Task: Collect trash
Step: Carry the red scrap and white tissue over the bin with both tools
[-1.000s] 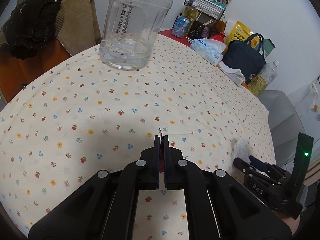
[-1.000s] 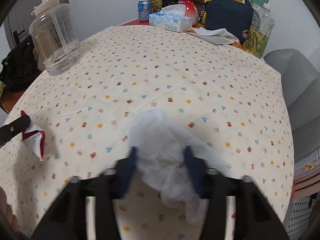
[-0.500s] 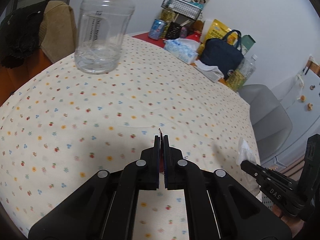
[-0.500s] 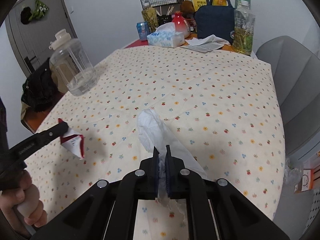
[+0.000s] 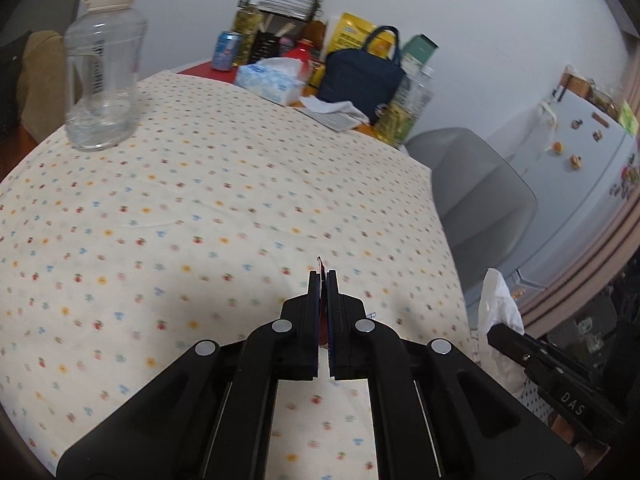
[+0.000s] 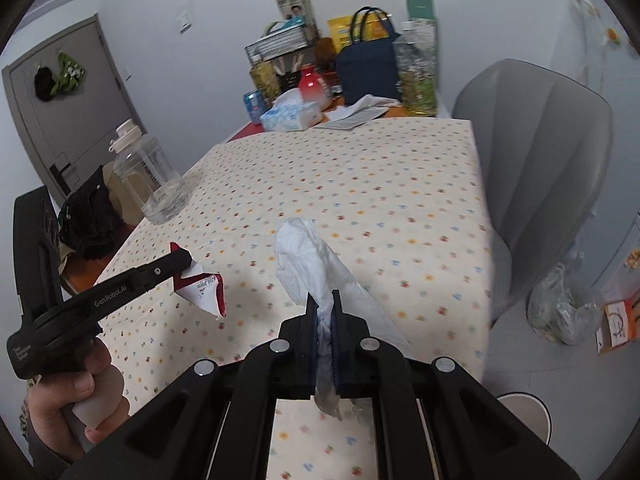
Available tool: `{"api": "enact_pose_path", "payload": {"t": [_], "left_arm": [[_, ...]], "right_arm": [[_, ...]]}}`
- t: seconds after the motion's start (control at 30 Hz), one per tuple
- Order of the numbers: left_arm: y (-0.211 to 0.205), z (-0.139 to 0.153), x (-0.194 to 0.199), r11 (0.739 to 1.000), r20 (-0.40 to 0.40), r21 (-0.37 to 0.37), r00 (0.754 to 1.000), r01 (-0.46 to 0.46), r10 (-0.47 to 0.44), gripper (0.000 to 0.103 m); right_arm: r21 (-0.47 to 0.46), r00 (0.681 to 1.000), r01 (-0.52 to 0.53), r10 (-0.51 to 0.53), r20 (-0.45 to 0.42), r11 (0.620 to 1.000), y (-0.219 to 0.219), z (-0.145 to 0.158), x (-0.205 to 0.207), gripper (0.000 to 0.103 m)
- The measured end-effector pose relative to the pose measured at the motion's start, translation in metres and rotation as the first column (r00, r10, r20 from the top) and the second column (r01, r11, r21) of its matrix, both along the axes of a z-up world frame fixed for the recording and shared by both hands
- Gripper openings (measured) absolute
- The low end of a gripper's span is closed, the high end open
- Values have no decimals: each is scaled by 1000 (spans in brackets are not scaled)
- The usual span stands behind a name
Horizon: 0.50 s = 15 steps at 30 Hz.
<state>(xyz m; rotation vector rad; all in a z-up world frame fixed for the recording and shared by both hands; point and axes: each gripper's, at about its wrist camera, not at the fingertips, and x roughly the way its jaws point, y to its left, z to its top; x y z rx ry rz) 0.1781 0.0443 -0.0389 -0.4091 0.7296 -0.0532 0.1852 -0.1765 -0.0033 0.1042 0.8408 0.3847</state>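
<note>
My right gripper is shut on a crumpled white tissue, which sticks up ahead of the pads and hangs below them, above the floral tablecloth. My left gripper is shut on a red and white wrapper; only a thin red edge shows between its pads there. In the right wrist view the wrapper dangles from the left gripper, held by a hand at lower left. In the left wrist view the right gripper and tissue are past the table's right edge.
A clear water jug stands at the table's far left. A tissue box, a navy bag, bottles and a can crowd the far end. A grey chair is on the right, with a clear plastic bag on the floor.
The right gripper closed on the tissue and lifted it off the cloth. Both grippers rose and pulled back toward the table's near right, each carrying its piece.
</note>
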Motion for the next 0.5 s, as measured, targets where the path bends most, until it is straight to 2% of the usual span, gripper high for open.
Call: {"api": "enact_pose_path", "payload": {"t": [0.27,0.5], "left_arm": [[-65,1,4,992,1,23,993,122,-122,4],[-114,-3,7,977,-10,47,978,208,-208,4]], "right_arm": [[3,992,129,-129,14,992,-68,2,-28,7],[3,967,253,-253,-25,967,-127,-19,-47,7]]}}
